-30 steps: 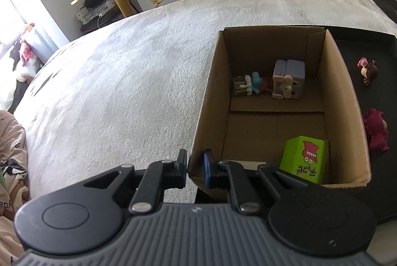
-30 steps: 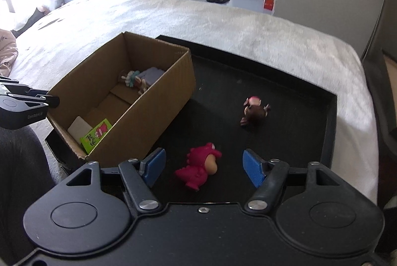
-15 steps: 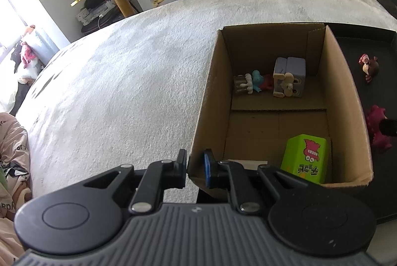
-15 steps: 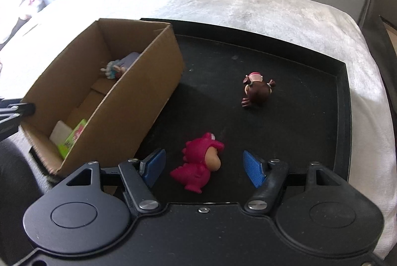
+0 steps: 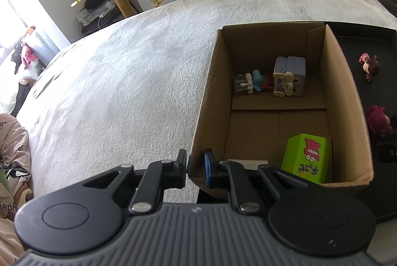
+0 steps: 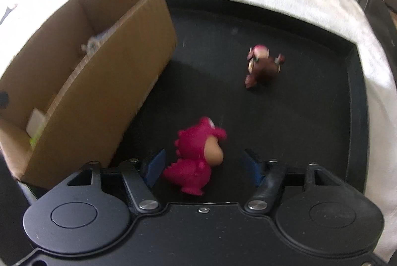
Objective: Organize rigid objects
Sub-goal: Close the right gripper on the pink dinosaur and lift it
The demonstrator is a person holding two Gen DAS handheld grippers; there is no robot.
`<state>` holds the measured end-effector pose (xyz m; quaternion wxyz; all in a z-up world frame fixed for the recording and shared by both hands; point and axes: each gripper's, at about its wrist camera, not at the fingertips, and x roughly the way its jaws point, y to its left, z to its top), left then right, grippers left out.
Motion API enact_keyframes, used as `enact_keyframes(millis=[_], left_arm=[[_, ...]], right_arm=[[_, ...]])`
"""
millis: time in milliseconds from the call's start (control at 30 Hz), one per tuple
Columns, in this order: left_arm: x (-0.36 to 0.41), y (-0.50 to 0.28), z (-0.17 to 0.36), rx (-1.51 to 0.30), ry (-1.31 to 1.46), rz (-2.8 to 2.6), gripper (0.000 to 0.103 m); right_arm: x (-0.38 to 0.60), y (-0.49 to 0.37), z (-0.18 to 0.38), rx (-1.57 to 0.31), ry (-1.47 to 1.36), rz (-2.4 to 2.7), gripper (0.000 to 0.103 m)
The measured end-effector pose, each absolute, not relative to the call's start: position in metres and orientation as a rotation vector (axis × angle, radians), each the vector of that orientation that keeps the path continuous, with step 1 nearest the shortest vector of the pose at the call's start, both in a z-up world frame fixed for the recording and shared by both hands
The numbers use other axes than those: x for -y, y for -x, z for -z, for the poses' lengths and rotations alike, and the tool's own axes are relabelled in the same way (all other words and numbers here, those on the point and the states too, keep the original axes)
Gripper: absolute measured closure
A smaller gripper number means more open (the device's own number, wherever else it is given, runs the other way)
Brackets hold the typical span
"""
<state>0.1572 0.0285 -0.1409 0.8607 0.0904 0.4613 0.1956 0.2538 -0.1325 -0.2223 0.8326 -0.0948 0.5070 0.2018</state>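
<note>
From the left wrist, the left gripper point(image 5: 196, 168) is pinched nearly closed on the near corner wall of the cardboard box point(image 5: 343, 102); if that thin wall buckles or slips out, the box could skid on the black tray point(image 5: 372, 35) just as something is dropped in. From the right wrist, the right gripper point(image 6: 202, 165) has just been closing, jaws apart around the pink dinosaur toy point(image 6: 197, 158), left pad almost on its tail and right pad clear, so an off-centre squeeze could twist or squirt the toy forward towards the brown figure point(image 6: 263, 66).

Upside-down Japanese characters on green box point(image 5: 306, 157)
</note>
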Motion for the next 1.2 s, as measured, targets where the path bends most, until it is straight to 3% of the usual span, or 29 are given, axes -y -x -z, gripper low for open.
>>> enact_keyframes(millis=[100, 1200], left_arm=[[-0.029, -0.158, 0.141, -0.967, -0.187, -0.410, 0.090], [-0.033, -0.157, 0.139, -0.961, -0.153, -0.403, 0.090]], right_arm=[[0.136, -0.249, 0.225, -1.074, 0.223, -0.420, 0.065], [0.132, -0.244, 0.125, -0.869, 0.187, -0.491, 0.066]])
